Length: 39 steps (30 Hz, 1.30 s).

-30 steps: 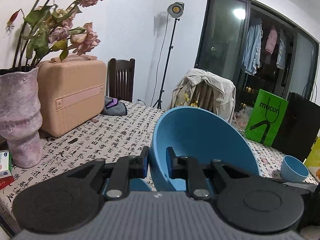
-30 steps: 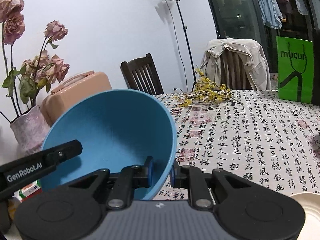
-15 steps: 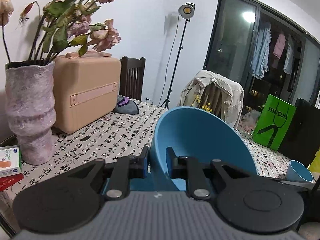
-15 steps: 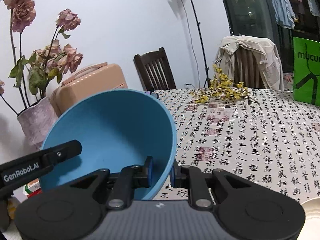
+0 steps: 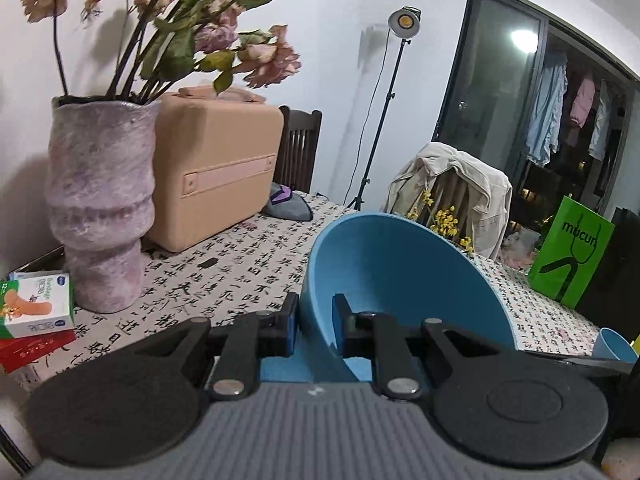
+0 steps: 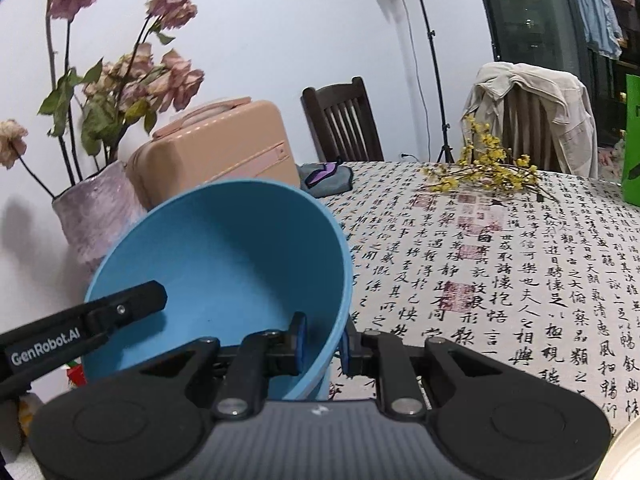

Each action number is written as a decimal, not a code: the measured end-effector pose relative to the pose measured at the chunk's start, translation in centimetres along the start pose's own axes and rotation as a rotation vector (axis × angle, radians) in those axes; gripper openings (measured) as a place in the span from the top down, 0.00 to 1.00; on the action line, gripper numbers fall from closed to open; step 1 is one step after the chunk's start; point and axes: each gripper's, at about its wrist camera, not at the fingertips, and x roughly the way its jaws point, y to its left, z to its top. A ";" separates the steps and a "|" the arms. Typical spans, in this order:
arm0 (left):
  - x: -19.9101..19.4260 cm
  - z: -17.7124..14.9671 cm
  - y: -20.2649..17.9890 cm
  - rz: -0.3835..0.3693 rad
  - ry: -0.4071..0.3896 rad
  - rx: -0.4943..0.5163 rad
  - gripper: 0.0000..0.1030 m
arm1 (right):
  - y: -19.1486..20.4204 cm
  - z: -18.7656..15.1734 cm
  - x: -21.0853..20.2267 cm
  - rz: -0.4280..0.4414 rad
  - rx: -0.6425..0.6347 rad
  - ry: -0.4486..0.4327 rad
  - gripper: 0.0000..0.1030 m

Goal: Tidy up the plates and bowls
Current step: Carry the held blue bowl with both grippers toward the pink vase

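Only the left view shows a small blue cup beyond both tongs' big blue bowl.

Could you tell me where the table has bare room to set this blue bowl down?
The widest bare cloth lies right of the blue bowl, bordered by the yellow flower sprigs. A narrower strip runs before the pink case. It is crowded around the vase and the boxes.
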 end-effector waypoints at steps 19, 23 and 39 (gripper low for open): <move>1.4 -2.8 1.8 0.057 0.037 0.005 0.83 | 1.7 -1.6 3.1 -0.026 -0.091 0.054 0.84; 1.7 -3.3 2.1 0.068 0.041 0.005 0.83 | 2.2 -1.8 3.7 -0.047 -0.123 0.054 0.84; 3.0 -4.9 2.4 0.104 0.079 0.041 0.83 | 3.7 -3.0 4.9 -0.129 -0.258 0.023 0.84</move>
